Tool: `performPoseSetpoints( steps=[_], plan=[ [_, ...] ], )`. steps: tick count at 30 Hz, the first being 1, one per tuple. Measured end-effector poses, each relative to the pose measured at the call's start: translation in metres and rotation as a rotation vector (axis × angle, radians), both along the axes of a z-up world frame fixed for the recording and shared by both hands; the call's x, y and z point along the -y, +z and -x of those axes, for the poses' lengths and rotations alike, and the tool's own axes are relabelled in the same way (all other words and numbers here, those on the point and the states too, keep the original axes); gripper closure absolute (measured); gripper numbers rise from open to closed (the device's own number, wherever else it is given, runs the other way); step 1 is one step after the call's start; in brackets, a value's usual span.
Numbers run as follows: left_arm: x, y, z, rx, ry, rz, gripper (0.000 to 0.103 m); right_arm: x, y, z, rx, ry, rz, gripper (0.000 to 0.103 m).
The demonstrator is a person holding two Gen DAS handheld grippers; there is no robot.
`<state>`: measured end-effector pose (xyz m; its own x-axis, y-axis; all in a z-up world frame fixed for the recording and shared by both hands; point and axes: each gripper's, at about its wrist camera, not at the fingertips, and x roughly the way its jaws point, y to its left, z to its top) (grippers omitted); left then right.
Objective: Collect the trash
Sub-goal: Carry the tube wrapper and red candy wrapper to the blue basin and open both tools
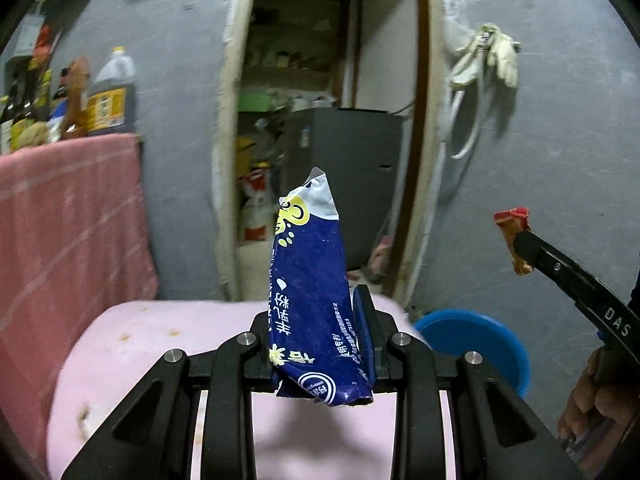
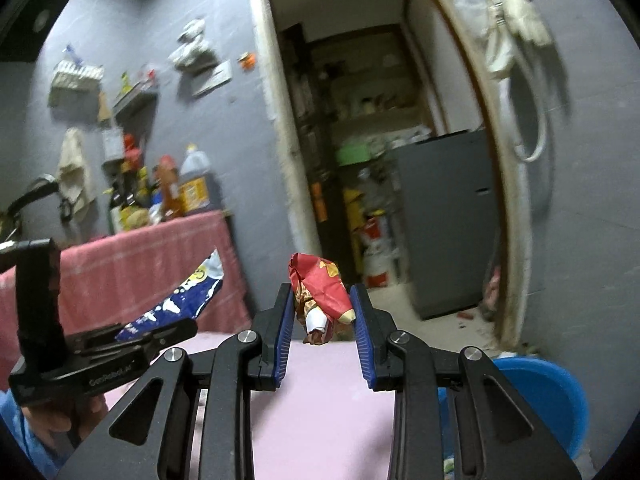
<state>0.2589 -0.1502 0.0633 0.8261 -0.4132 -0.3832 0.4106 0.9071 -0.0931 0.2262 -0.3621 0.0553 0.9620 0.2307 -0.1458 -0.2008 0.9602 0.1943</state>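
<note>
Left gripper [image 1: 320,320] clamps blue wrapper [image 1: 310,280]; right gripper [image 2: 322,320] clamps red wrapper [image 2: 320,292]

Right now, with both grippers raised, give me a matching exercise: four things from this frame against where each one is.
Things:
1. blue wrapper
2. red wrapper
3. blue basin
4. pale gloves

Places:
A. hanging on the grey wall, right of the doorway
B. on the floor beside the pink table
C. clamped in the left gripper
D. between the pads of the right gripper

Pairs: 1-C, 2-D, 3-B, 4-A
</note>
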Motion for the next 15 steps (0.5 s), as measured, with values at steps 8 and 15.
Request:
performPoseSetpoints(
  steps=[8, 15],
  plan=[
    [0.081, 0.004, -0.009, -0.003, -0.137, 0.009, 0.078, 0.068, -0.004, 0.006, -0.026, -0.198, -0.018, 0.075],
    [0.139, -0.009, -0.025, -0.069, -0.214, -0.03, 0.077, 0.112, -0.025, 0.003, -0.129, -0.273, -0.06, 0.075]
  ],
)
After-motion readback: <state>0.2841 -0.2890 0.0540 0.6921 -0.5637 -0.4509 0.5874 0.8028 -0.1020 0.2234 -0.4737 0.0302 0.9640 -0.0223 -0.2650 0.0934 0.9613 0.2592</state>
